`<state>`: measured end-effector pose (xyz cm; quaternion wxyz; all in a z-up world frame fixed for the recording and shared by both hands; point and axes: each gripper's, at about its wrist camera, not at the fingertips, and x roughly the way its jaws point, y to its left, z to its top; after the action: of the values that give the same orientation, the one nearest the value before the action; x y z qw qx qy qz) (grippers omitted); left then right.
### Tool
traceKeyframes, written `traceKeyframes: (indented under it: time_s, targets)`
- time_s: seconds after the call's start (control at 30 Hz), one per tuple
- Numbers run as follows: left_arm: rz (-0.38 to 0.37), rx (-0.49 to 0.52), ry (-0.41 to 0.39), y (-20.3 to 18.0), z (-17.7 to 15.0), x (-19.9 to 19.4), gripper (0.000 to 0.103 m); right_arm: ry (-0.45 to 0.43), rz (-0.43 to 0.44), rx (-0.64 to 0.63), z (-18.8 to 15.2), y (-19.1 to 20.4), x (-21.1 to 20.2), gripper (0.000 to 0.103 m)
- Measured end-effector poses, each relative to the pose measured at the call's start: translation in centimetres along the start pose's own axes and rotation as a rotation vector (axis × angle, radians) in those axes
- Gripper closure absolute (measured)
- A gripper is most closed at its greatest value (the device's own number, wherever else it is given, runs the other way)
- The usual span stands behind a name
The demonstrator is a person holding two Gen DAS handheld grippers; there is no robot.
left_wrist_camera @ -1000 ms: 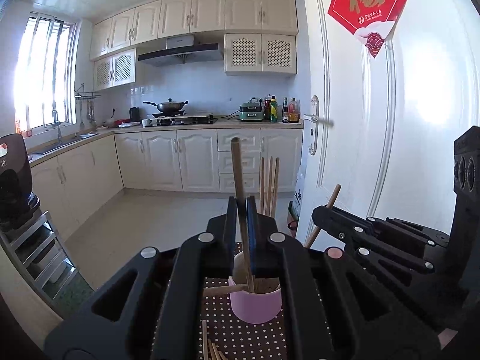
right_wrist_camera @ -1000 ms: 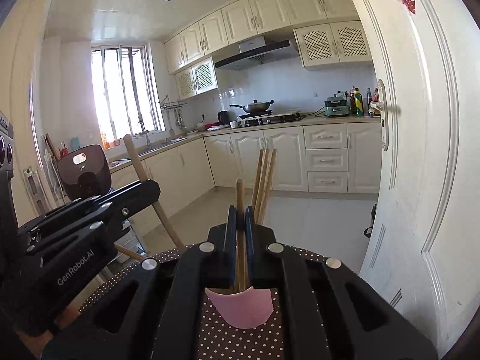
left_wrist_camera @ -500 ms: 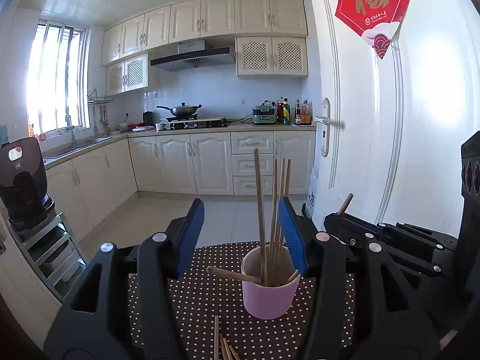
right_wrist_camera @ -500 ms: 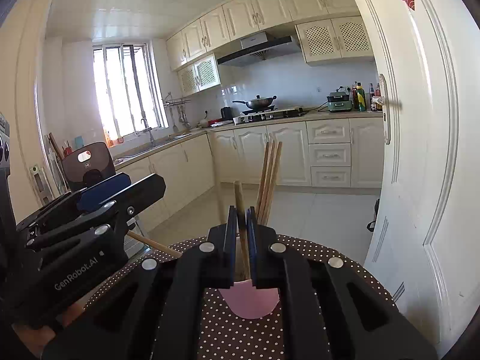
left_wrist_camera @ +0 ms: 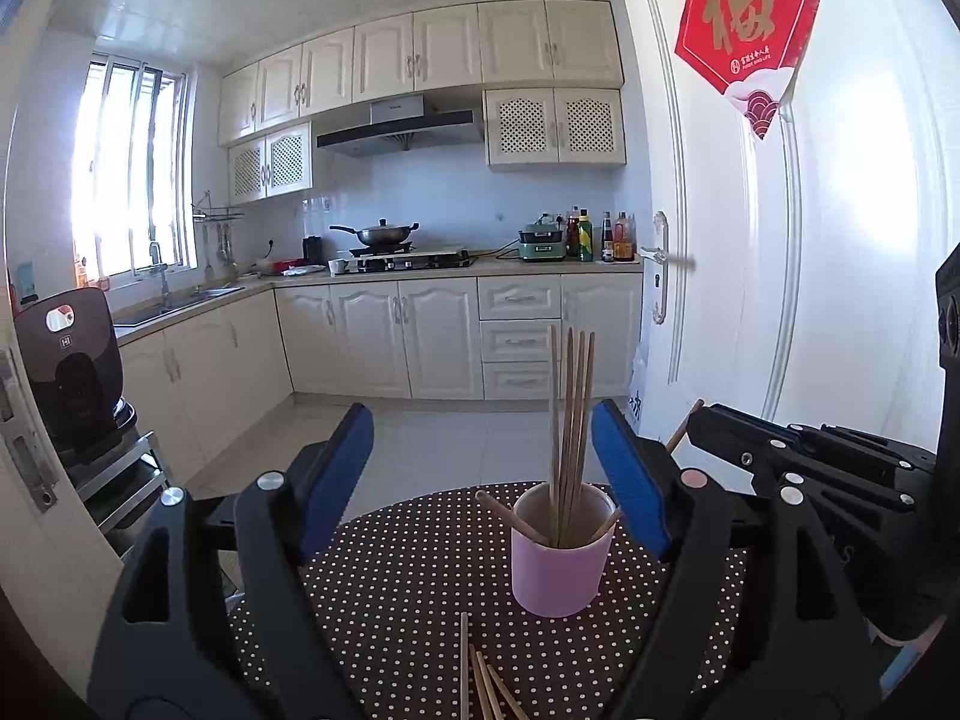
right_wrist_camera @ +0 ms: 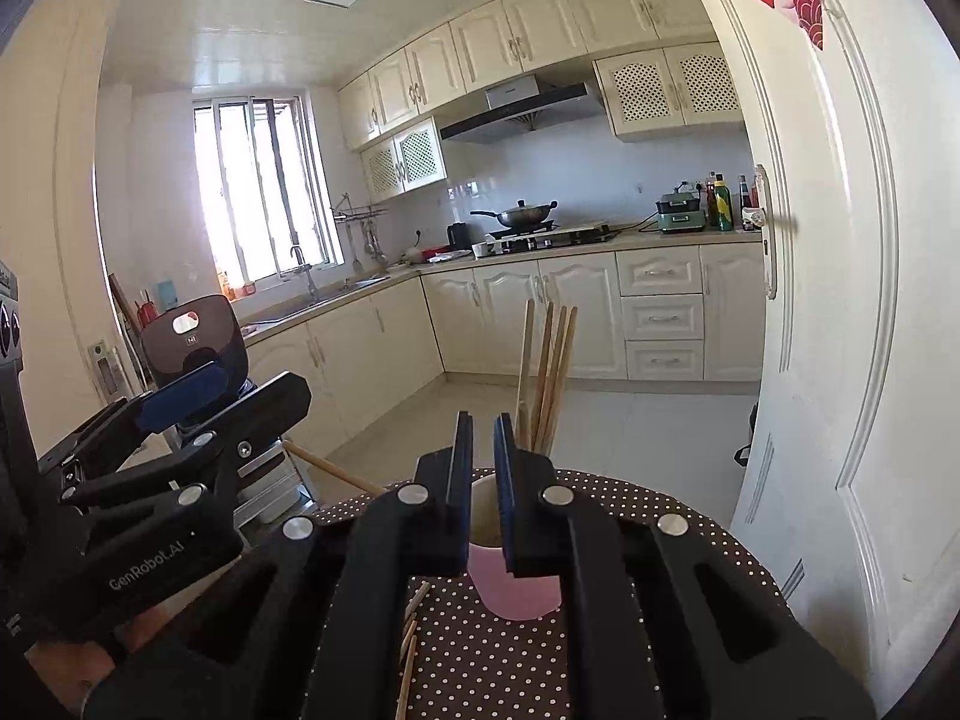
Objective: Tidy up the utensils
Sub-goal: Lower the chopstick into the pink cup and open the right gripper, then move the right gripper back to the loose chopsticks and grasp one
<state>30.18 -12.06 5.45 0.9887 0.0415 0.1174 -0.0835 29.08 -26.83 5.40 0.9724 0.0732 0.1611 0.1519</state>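
Partway done: several chopsticks (left_wrist_camera: 570,414) stand in the pink cup (left_wrist_camera: 561,546); loose chopsticks (left_wrist_camera: 480,678) remain on the table (left_wrist_camera: 390,588), lower centre. Left hand-held gripper (left_wrist_camera: 483,474) open and empty; right hand-held gripper (right_wrist_camera: 483,480) nearly closed, seemingly empty.

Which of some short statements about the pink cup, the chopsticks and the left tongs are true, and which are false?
1. The pink cup stands on the dotted tablecloth. True.
2. The left tongs are shut on a chopstick. False: they are wide open and hold nothing.
3. Several upright chopsticks stand in the cup. True.
4. No chopsticks lie on the cloth. False: loose chopsticks lie in front of the cup.
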Motion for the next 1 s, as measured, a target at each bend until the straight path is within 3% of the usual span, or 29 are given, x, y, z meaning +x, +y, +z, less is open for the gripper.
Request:
traceKeyframes:
  time_s: [0.27, 0.4, 0.53, 0.8, 1.0]
  targets:
    - [0.013, -0.007, -0.051, 1.2, 0.5, -4.1, 0.024, -0.018, 0.012, -0.039, 0.2, 2.4, -2.8, 0.094]
    - [0.024, 0.003, -0.087, 1.9, 0.1, -6.4, 0.019, -0.024, 0.015, -0.057, -0.1, 3.5, -4.0, 0.084]
    - [0.035, 0.020, -0.090, 2.5, -0.6, -8.0, 0.015, -0.005, 0.015, -0.084, -0.9, 4.6, -4.4, 0.081]
    - [0.018, 0.040, -0.019, 3.3, -2.6, -8.6, 0.014, 0.080, 0.032, -0.099, -3.5, 6.2, -3.3, 0.074]
    - [-0.022, 0.043, 0.135, 4.1, -4.6, -6.4, 0.014, 0.160, 0.022, -0.119, -5.9, 7.0, -1.6, 0.072]
